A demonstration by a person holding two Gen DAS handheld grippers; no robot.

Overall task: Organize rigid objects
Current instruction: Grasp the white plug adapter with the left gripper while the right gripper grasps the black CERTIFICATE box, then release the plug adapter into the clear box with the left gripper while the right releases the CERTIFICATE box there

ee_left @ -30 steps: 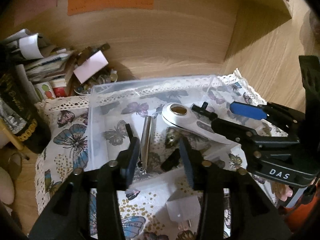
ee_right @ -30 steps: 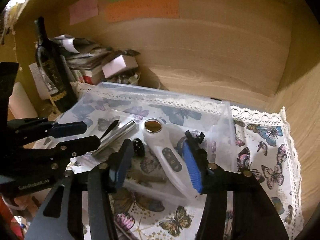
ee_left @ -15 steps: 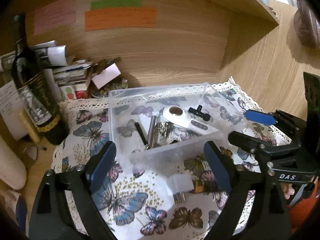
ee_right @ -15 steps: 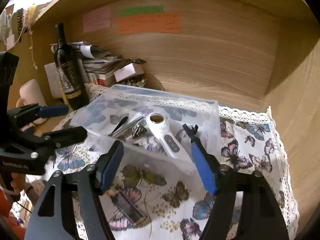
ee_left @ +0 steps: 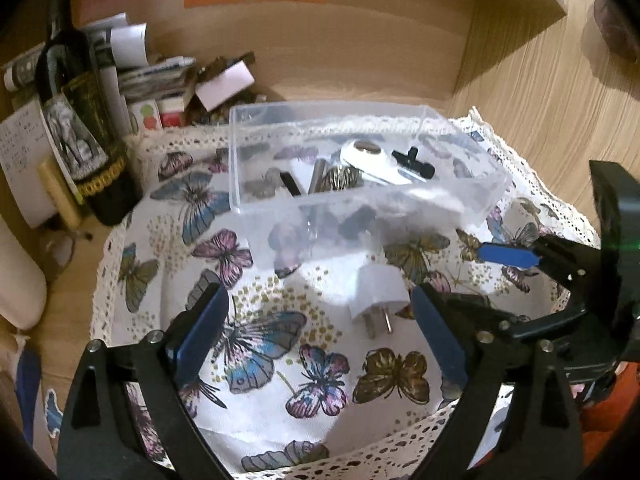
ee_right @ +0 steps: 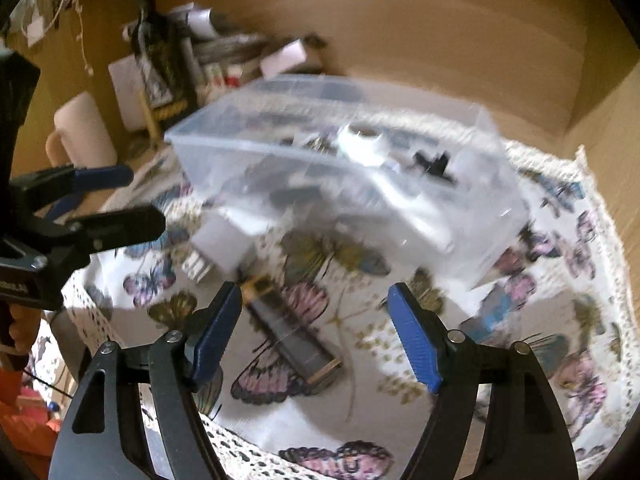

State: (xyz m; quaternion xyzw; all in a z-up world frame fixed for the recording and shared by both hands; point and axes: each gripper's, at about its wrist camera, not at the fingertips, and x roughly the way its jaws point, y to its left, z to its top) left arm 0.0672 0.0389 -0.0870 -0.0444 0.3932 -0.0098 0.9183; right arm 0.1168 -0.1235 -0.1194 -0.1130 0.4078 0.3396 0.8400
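Note:
A clear plastic box stands on the butterfly cloth and holds a white handheld device, a metal tube, a black fitting and other small parts. A white plug adapter lies on the cloth in front of the box, between my left gripper's fingers and beyond them. My left gripper is open and empty. A dark flat bar with gold ends lies on the cloth between the open blue pads of my right gripper. The box is blurred in the right wrist view.
A dark wine bottle stands at the back left beside a pile of papers and small boxes. Wooden walls close the back and right of the alcove. A cream cup stands at the left. The lace cloth edge runs along the front.
Both grippers have pulled back out of the box and opened wide. They now hover over the cloth in front of it, with the adapter and dark bar in view.

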